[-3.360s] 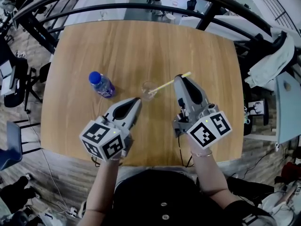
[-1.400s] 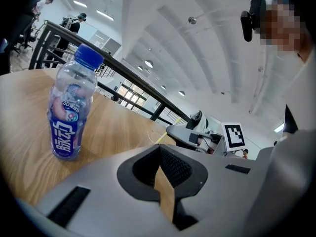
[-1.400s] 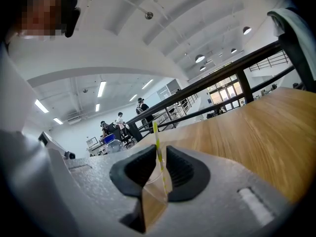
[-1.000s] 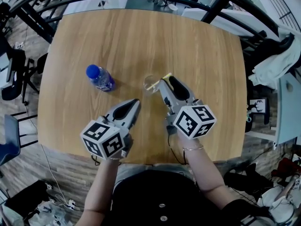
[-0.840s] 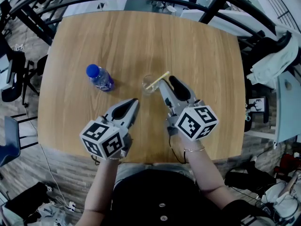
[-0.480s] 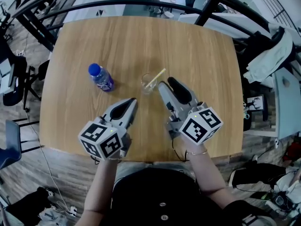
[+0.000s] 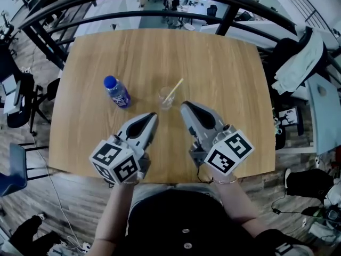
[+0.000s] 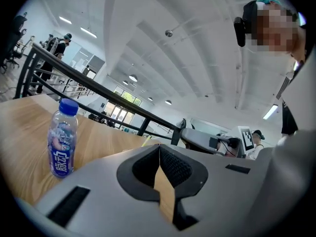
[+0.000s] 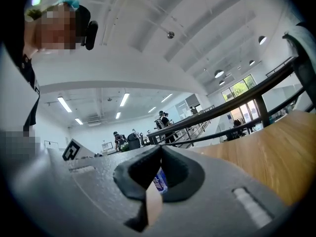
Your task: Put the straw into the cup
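Note:
A clear cup [image 7: 165, 97] stands mid-table in the head view. A yellow straw [image 7: 174, 89] leans in it, its top pointing to the far right. My right gripper [image 7: 183, 105] sits just near-right of the cup, apart from it. Its jaws have just been closing, and in the right gripper view [image 9: 160, 148] they meet with nothing between them. My left gripper [image 7: 154, 114] lies near-left of the cup, shut and empty, as the left gripper view [image 8: 159, 147] also shows. Above its jaws only the straw's tip [image 8: 146, 139] shows.
A blue-capped water bottle [image 7: 117, 92] [image 8: 61, 144] stands left of the cup. The wooden table [image 7: 224, 63] ends at a black railing [image 7: 160, 12] on the far side. A chair with a pale jacket [image 7: 298, 63] stands to the right.
The right gripper has let go of the straw, which now stands in the cup. It has drawn back toward me and shut its jaws. The left gripper has scarcely shifted.

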